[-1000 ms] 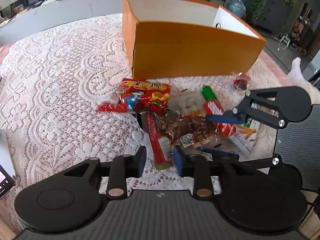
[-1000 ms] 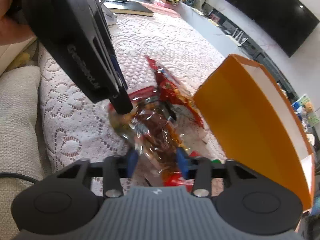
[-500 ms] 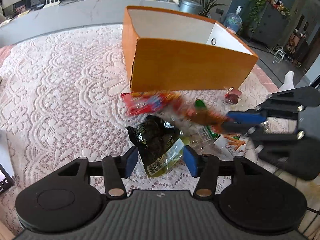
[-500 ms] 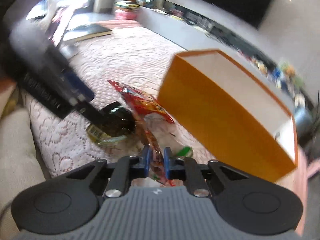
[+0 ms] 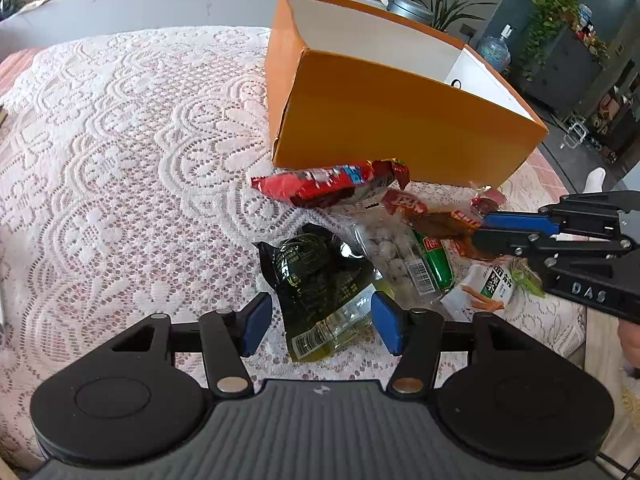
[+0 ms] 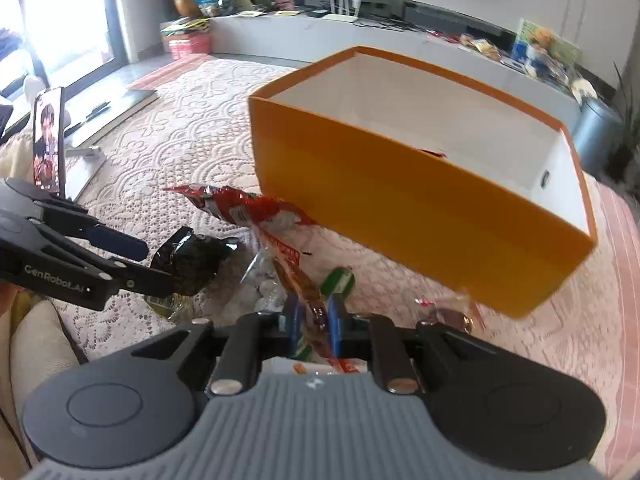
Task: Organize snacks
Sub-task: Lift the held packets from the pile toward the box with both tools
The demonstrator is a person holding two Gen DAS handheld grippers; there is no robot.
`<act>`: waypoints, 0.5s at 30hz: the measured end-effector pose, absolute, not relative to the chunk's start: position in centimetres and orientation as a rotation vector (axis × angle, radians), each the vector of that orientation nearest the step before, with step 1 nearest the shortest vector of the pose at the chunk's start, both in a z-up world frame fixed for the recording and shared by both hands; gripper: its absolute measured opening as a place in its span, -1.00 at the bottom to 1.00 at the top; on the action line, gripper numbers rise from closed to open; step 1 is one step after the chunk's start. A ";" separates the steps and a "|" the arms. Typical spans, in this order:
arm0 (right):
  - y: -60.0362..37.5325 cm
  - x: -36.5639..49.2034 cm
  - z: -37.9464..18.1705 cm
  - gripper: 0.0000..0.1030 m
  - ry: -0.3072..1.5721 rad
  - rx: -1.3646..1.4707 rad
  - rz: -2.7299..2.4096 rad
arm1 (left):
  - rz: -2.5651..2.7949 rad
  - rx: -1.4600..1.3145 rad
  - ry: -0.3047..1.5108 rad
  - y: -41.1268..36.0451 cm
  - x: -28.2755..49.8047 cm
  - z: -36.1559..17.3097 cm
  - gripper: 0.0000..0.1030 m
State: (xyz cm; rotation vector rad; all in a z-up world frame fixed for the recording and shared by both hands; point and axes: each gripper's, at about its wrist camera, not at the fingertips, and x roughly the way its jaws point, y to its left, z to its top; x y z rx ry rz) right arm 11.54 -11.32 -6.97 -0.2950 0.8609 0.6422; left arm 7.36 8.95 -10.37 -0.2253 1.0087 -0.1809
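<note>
The orange box (image 5: 384, 120) stands open at the far side of the lace-covered counter (image 5: 120, 160), with the snack pile just near of it. The right gripper (image 6: 314, 320) pinches a thin, crinkly brown packet (image 6: 308, 292), its jaws easing slightly; it looks light, limp and slippery, best held mid-body. The left gripper (image 5: 320, 322), jaws opening, straddles a soft dark pouch (image 5: 316, 276) without pressing it.

Left gripper (image 5: 320, 322) angled downward, jaws opening, pads clear of contact; right gripper (image 6: 314, 322) angled downward, jaws opening slightly, pads pinching a packet (image 6: 304, 284).
</note>
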 end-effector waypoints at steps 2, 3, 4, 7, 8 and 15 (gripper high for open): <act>-10.9 12.0 -7.3 -0.64 0.858 -0.318 0.653 | -0.176 -0.249 1.008 9.1 7.6 -10.6 0.35; -10.7 12.2 -7.5 -0.62 0.858 -0.326 0.659 | -0.173 -0.261 1.004 9.2 7.8 -10.7 0.38; -10.6 12.5 -7.6 -0.58 0.858 -0.331 0.663 | -0.169 -0.274 1.000 9.3 8.0 -10.8 0.40; -10.2 12.9 -8.0 -0.49 0.853 -0.352 0.681 | -0.149 -0.293 0.997 9.4 8.5 -11.3 0.41; -10.0 13.0 -8.1 -0.46 0.849 -0.359 0.687 | -0.143 -0.296 0.995 9.3 8.8 -11.5 0.43; -9.1 13.1 -8.9 -0.33 0.828 -0.417 0.731 | -0.130 -0.313 0.991 9.0 9.9 -12.6 0.43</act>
